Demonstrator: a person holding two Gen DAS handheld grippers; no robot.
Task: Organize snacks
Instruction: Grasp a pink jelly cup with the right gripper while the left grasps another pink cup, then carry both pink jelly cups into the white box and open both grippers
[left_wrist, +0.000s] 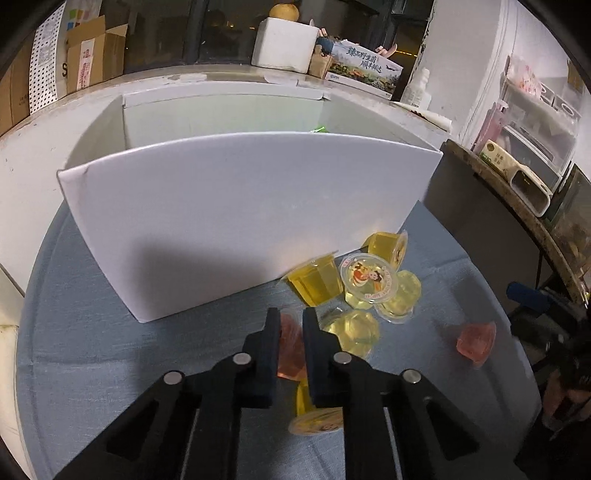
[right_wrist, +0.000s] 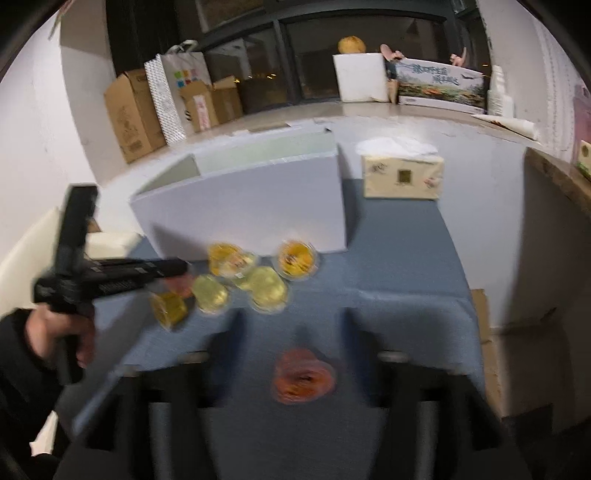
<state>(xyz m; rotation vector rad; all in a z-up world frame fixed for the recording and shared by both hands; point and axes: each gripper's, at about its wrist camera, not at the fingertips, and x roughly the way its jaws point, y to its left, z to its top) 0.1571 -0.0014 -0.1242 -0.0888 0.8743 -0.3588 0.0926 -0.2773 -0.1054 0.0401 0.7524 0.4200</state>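
The left gripper (left_wrist: 290, 325) pinches a pink translucent plastic jelly cup (left_wrist: 290, 349) at six o'clock of the white cardboard box (left_wrist: 240, 221); light, slippery, best gripped across its sidewalls. The right gripper (right_wrist: 291, 325) gapes wide.

left tool (left_wrist: 290, 325): fingers nearly closed, gripping a pink cup, low over bench | right tool (right_wrist: 291, 325): fingers spread wide, blurred

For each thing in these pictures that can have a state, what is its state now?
left gripper: shut on a pink jelly cup
pink jelly cup: held between the fingers
right gripper: open, holds nothing
second pink jelly cup: on the cloth, not gripped
white box: open at the top
yellow jelly cups: sealed, some tipped over
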